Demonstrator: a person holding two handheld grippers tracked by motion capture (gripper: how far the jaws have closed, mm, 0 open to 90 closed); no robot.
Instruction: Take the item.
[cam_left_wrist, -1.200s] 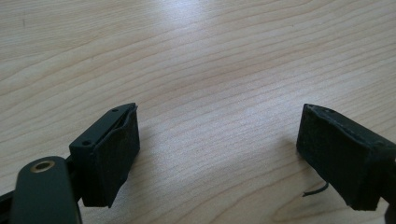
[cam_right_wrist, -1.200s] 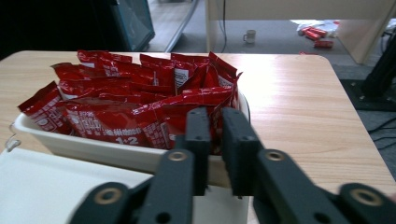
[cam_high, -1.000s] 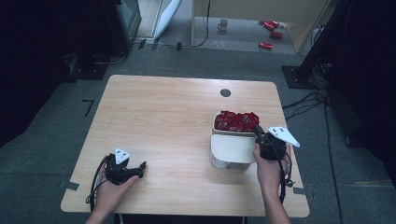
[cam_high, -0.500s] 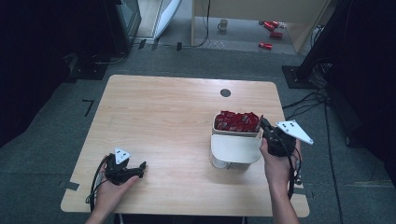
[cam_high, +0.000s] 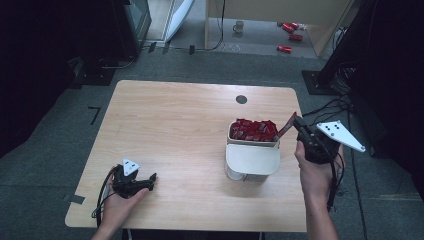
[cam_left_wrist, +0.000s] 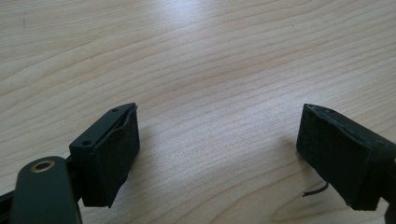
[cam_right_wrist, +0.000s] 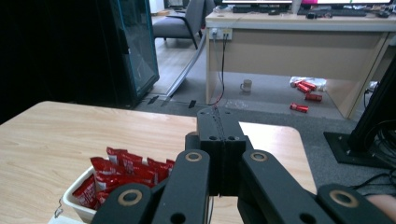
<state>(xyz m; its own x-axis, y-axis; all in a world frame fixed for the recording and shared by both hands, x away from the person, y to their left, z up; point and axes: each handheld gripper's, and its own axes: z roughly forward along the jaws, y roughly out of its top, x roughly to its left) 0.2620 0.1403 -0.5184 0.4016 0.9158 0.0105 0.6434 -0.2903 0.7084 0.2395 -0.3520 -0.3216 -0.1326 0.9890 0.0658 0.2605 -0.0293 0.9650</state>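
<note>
From the high view I count one wooden table (cam_high: 175, 125), one white bin (cam_high: 252, 159) right of centre heaped with red packets (cam_high: 252, 129), and two grippers. My right gripper (cam_high: 292, 122), right of the bin, pinches a red packet (cam_high: 286, 125) partly hidden by its jaws. My left gripper (cam_high: 150, 177) rests lower left.

In the left gripper view, jaws spread wide over bare wood.

In the right gripper view, jaws pressed together; packets lower left, cut off.

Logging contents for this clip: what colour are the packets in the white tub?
Red; the glossy packets in the white tub show best in the right gripper view.
</note>
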